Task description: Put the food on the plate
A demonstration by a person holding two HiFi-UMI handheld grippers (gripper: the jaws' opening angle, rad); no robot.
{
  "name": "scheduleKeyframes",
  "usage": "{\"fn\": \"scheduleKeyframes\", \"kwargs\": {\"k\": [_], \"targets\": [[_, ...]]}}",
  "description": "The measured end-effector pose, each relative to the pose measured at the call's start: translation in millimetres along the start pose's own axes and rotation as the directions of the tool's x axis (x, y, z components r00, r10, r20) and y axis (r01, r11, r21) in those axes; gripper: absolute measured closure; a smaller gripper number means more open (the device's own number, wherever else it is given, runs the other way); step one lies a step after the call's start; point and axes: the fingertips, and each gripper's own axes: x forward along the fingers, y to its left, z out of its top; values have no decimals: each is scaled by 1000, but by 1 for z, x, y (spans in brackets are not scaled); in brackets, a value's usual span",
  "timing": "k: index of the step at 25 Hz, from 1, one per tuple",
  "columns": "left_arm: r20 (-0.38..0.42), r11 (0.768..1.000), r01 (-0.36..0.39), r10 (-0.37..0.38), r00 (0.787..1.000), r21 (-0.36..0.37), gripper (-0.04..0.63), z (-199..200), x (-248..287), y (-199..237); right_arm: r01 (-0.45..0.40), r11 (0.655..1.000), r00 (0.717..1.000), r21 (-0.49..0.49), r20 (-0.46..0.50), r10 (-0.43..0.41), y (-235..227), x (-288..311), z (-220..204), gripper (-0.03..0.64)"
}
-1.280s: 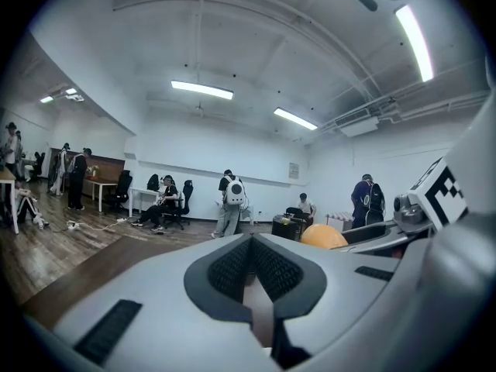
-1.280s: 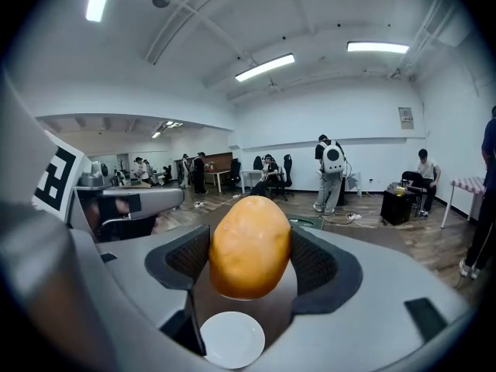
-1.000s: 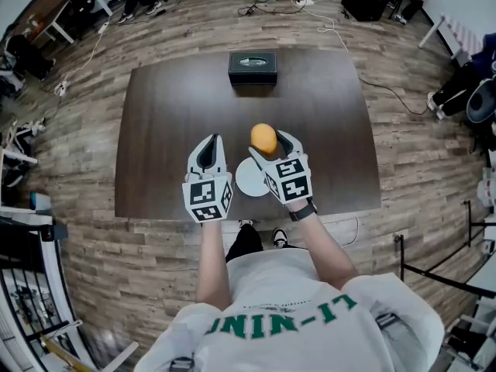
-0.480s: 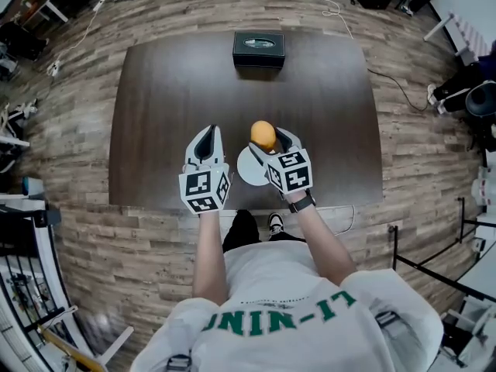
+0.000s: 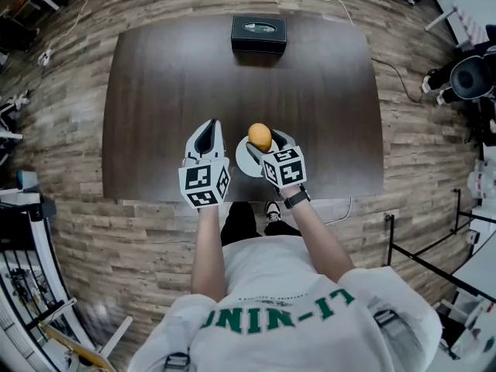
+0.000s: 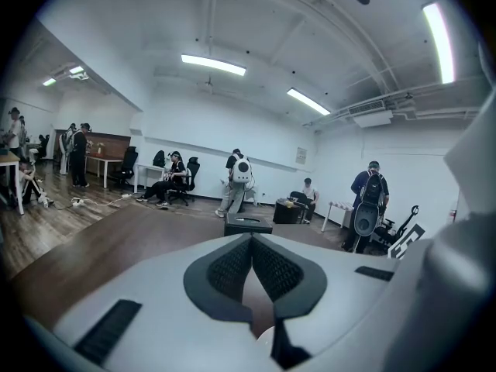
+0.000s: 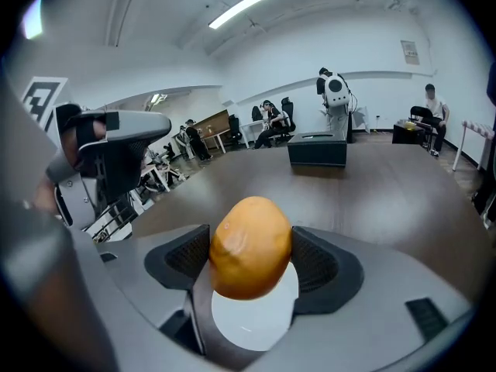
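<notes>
Presently, nearest the person, both grippers sit over the near edge of the dark table (image 5: 155, 91). The left gripper (image 5: 208, 126) has its jaws pressed together with nothing between them, and it is just left of the white plate (image 5: 243, 160). The right gripper (image 5: 263, 139) has its jaws spread wide and pinching the round orange food (image 5: 260, 136) from both sides, held directly over the plate; contact with the plate cannot be determined. A black box (image 5: 259, 33) sits at the table's far edge.

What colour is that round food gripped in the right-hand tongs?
The food is orange-yellow, and it shows clearest in the right gripper view.
</notes>
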Motion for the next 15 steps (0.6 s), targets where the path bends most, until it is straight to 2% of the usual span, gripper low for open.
{"fn": "scheduleKeyframes", "kwargs": {"k": [4,9,15], "targets": [[-29,1000,6,-7,1000,-13,581,-13,6,2,-8,1000,998,4,-57,8,0,13,-22,278],[-69,1000,15,-16,997,-19,580,-33,14,4,0,998,995,59,-100,6,-3,32,-45,278],[-95,998,26,-30,995,-51,580,-49,20,4,9,998,990,55,-143,-1,-5,47,-63,276]]}}
